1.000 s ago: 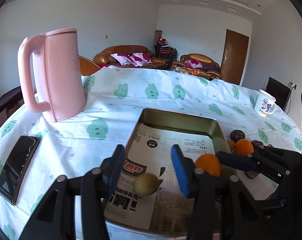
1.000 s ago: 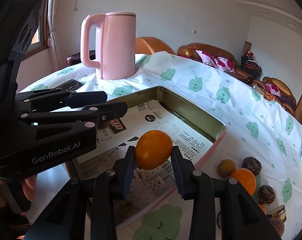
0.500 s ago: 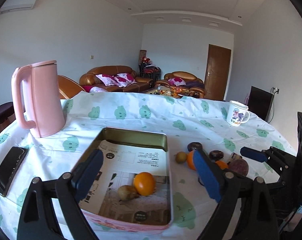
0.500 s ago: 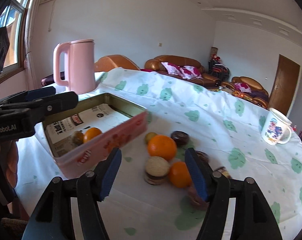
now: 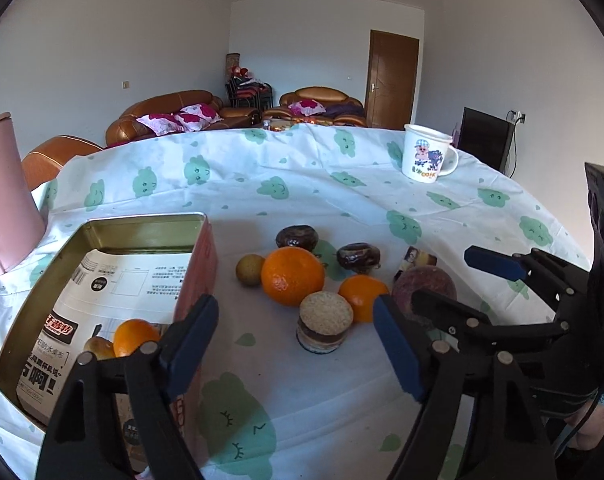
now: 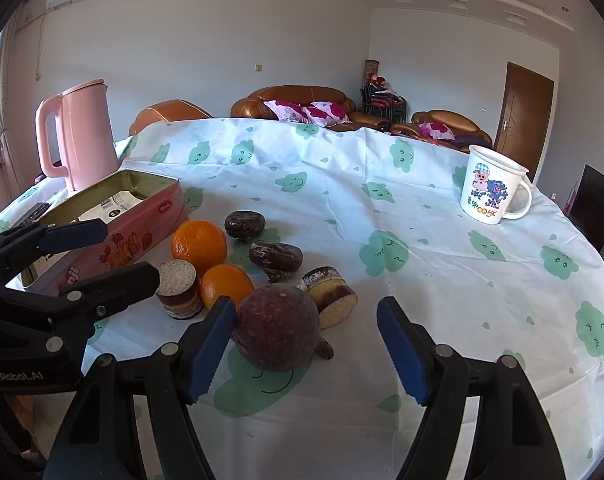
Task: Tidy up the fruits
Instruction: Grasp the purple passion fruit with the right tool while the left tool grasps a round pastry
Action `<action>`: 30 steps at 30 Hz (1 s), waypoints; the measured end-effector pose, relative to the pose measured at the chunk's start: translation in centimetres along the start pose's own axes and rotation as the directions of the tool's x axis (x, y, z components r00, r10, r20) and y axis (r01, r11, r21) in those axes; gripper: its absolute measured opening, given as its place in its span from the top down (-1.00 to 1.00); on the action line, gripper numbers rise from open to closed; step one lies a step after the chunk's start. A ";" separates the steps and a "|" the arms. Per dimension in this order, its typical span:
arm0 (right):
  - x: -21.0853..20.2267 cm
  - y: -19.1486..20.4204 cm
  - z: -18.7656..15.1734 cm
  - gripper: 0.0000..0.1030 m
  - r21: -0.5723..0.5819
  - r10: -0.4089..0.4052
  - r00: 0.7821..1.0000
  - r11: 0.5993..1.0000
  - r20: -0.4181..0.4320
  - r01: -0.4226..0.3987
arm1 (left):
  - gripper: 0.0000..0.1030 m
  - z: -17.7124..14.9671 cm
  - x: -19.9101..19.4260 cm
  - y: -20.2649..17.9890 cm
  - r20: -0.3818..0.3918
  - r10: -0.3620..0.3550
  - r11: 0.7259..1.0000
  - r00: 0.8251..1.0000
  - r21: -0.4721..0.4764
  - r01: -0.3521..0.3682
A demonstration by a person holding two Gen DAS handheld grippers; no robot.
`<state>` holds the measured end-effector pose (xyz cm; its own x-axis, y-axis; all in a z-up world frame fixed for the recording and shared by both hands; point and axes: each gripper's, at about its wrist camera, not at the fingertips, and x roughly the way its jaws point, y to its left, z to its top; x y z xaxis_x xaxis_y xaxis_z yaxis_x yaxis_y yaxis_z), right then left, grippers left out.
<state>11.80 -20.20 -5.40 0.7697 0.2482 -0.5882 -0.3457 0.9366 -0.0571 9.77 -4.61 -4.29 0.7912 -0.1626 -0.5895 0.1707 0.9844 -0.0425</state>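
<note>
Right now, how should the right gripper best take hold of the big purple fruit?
Probably across the purple fruit at its widest middle, approaching level from the near side, open right gripper shifted left. It is round, and a cake slice crowds its far side.

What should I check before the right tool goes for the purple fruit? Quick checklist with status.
1. Right tool open: ok, jaws wide apart and empty.
2. Purple fruit between the jaws: not ok, it sits against the left pad, with a wide gap to the right pad.
3. Neighbours clear of the closing path: cannot tell, the cake slice sits close behind the fruit.
4. Left tool out of the way: ok, open and empty, hovering near the round cake, beside the tin.
5. Tin has room: ok, only an orange and a small brownish fruit lie on the paper liner.
</note>
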 end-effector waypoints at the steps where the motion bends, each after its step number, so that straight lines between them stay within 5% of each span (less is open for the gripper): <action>1: 0.0 0.0 -0.1 -0.44 0.000 0.009 1.000 1.000 -0.002 -0.009 | -0.47 0.0 0.0 -0.1 -0.002 -0.008 1.000 1.000 0.006 0.008; 9: 0.2 -0.2 -0.3 -0.39 -0.018 0.097 0.994 0.995 -0.041 -0.098 | -0.39 -0.4 0.8 -0.1 -0.050 -0.016 1.000 0.999 0.011 0.017; 13: 0.6 0.6 -0.5 -0.10 -0.064 0.166 0.983 0.983 -0.075 -0.171 | -0.39 -0.6 0.8 0.5 -0.055 -0.041 0.999 0.998 -0.009 0.040; 26: -1.0 -1.4 -0.6 0.02 0.041 0.107 0.993 0.993 0.046 -0.109 | -0.35 0.0 2.3 -1.1 -0.126 -0.013 0.998 0.992 0.052 0.020; 30: -1.0 -1.8 -0.6 0.02 0.059 0.117 0.992 0.991 0.049 -0.119 | 0.04 0.2 3.1 -1.6 -0.161 0.001 0.997 0.987 0.081 0.012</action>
<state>11.36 -22.25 -5.16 0.7495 0.3676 -0.5505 -0.4026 0.9133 0.0616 12.07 -6.74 -5.88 0.6864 -0.1488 -0.7118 0.2272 0.9737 0.0155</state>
